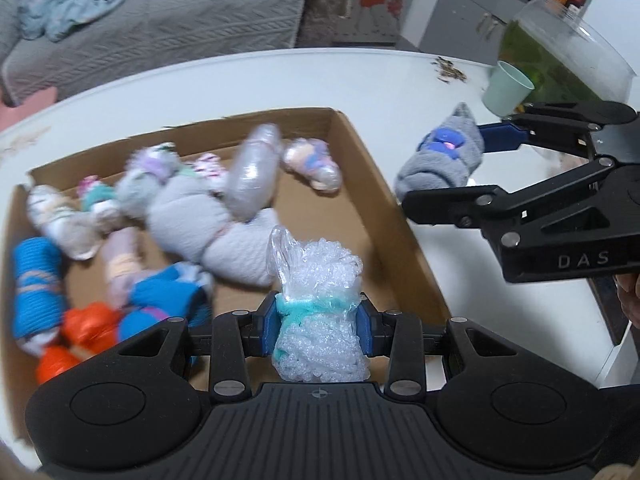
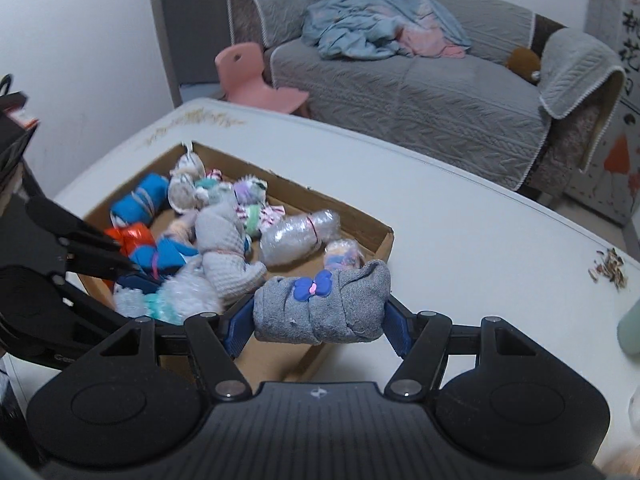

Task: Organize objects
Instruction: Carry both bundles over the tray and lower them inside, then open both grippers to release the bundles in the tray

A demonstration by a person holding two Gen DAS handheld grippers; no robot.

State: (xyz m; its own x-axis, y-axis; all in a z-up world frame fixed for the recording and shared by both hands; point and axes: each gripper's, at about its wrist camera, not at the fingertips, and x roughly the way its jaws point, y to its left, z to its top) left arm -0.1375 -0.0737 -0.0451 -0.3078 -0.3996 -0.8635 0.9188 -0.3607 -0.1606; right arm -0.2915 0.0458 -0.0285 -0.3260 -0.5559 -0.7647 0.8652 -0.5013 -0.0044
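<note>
Left claw (image 1: 320, 322) clamps an upright bubble-wrap bundle (image 1: 316, 320); right claw (image 2: 318, 330) grips a grey sock roll (image 2: 320, 308) lying crosswise.

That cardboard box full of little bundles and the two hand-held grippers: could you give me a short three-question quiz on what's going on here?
1. True or false: the left hand-held gripper holds nothing.
2. What is clamped in the right hand-held gripper? A) an orange bundle B) a grey rolled sock with a blue bow C) a green cup
3. Name the container where most bundles lie.

Key:
1. False; it grips a bubble-wrap bundle tied with a teal band.
2. B
3. The cardboard box on the white table.
</note>
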